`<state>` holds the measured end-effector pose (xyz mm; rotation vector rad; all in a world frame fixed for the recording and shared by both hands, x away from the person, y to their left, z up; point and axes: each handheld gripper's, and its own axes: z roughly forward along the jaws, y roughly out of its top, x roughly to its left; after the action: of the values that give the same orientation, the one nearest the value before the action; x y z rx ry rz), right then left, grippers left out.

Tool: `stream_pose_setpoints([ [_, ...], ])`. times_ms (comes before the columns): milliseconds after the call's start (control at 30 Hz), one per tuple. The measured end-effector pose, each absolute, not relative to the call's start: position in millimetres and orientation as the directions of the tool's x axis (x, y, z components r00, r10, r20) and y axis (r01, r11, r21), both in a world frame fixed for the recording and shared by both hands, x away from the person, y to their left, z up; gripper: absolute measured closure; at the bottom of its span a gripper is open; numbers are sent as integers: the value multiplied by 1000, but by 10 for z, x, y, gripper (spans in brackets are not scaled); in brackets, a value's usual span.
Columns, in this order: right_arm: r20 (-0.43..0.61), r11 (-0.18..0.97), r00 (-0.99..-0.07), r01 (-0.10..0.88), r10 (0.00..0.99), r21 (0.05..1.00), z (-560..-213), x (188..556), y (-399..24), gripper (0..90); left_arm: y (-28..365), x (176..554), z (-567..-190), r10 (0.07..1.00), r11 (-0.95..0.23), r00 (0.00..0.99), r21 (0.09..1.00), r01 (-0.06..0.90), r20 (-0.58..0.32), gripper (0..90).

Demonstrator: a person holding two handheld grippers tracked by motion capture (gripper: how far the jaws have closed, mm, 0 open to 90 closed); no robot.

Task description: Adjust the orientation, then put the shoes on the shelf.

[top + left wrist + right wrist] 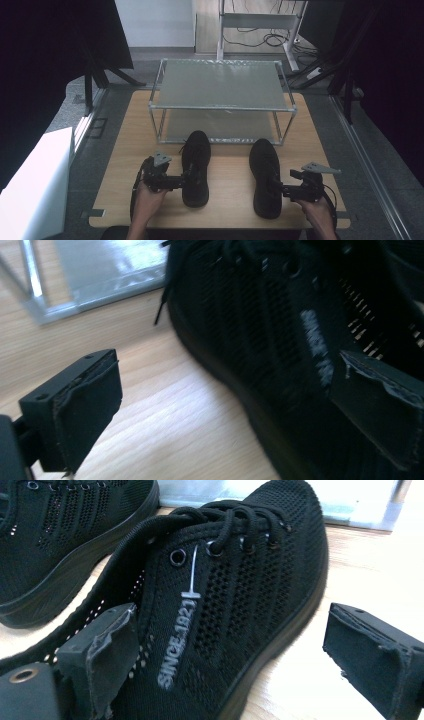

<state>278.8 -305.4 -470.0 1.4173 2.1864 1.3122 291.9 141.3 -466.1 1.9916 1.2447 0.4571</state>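
We hold the left gripper with fingers spread wide astride the side wall of the left black mesh lace-up shoe. The right gripper likewise straddles the right black mesh shoe, fingers wide. Both shoes lie on the pale wooden counter, toes toward the two-tier metal-framed rack beyond.

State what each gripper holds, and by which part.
Nothing is clamped yet. The left gripper straddles the left shoe's side wall, the right gripper the right shoe's, jaws open.
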Motion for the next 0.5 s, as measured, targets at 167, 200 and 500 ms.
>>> stream_pose_setpoints([
  [167,268,136,-504,628,821,766,-4723,2851,-2995,78,1334,3024,-4652,873,-265,479,734,625,-92,0],
  [200,268,137,-502,631,822,763,-4733,2870,-2982,78,1311,3044,-4649,871,-259,480,736,626,-102,0],
  [500,244,169,-494,651,835,740,-4849,3024,-2812,90,1174,3146,-4751,860,-266,494,714,648,-127,5],
])
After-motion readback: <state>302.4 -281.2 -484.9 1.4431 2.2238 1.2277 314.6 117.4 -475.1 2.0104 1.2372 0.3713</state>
